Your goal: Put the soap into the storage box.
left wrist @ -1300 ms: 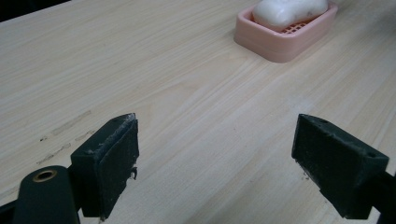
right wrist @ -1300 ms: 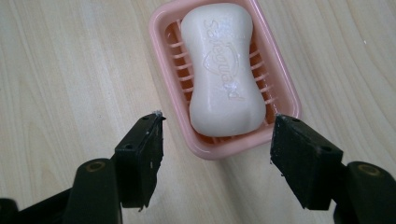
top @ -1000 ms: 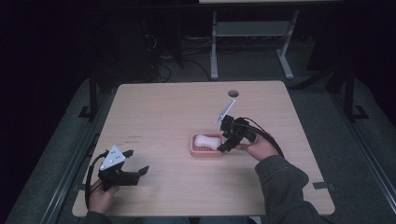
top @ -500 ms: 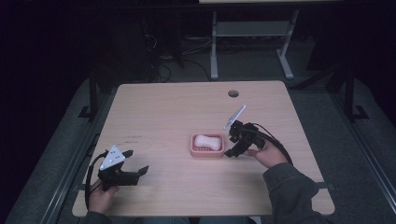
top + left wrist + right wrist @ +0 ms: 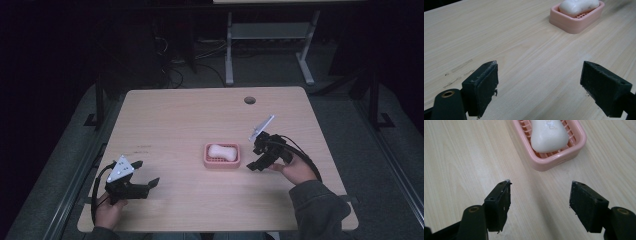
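A white bar of soap lies in a pink slatted soap dish at the middle of the wooden table. My right gripper stands open just right of the dish, its jaws apart over bare wood with nothing between them. Near the table's front left corner my left gripper is open too, low over the wood and well away from the dish.
A round cable hole sits near the table's far edge. Faint pencil-like marks streak the wood close to the left gripper. Beyond the table stand a metal frame's legs and cables on a dark floor.
My right gripper has pulled back to the right and toward the front edge, away from the soap and dish. The soap stays in the dish. The left gripper has not moved.
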The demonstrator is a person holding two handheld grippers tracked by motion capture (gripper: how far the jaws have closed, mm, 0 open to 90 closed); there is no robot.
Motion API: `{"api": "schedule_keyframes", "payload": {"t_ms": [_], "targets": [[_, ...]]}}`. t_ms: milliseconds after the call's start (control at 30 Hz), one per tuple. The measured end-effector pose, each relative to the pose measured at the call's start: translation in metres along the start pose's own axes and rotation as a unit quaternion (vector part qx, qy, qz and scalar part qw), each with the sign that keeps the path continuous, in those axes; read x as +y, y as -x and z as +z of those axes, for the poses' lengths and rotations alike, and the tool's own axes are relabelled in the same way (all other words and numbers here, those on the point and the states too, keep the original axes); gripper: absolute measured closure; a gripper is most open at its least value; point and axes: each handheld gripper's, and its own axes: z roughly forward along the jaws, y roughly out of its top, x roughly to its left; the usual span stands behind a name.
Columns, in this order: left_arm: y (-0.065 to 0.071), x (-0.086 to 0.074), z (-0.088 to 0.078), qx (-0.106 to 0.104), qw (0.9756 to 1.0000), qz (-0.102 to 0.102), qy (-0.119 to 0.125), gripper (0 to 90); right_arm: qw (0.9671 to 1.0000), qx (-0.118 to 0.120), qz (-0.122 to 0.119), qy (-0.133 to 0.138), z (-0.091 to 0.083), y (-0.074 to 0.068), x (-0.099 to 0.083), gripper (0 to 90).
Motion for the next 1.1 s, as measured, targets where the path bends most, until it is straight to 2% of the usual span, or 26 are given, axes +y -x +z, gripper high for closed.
{"api": "schedule_keyframes", "payload": {"t_ms": [567,800,967,1100], "targets": [[0.000,0.000,0.000,0.002,1.0000,-0.002,0.001,14.5,0.9996,-0.007,0.026,0.009,-0.010,0.000,-0.037,32.7],[0.000,-0.001,0.000,0.002,1.0000,-0.001,0.002,14.5,0.9994,-0.013,0.030,0.011,-0.013,-0.002,-0.049,32.6],[0.000,-0.001,0.000,0.003,1.0000,-0.001,0.002,14.5,0.9988,-0.008,0.047,0.012,-0.014,-0.005,-0.059,32.6],[0.000,0.000,0.000,0.003,1.0000,0.001,0.002,14.5,0.9987,-0.014,0.047,0.013,-0.015,-0.007,-0.066,32.6]]}}
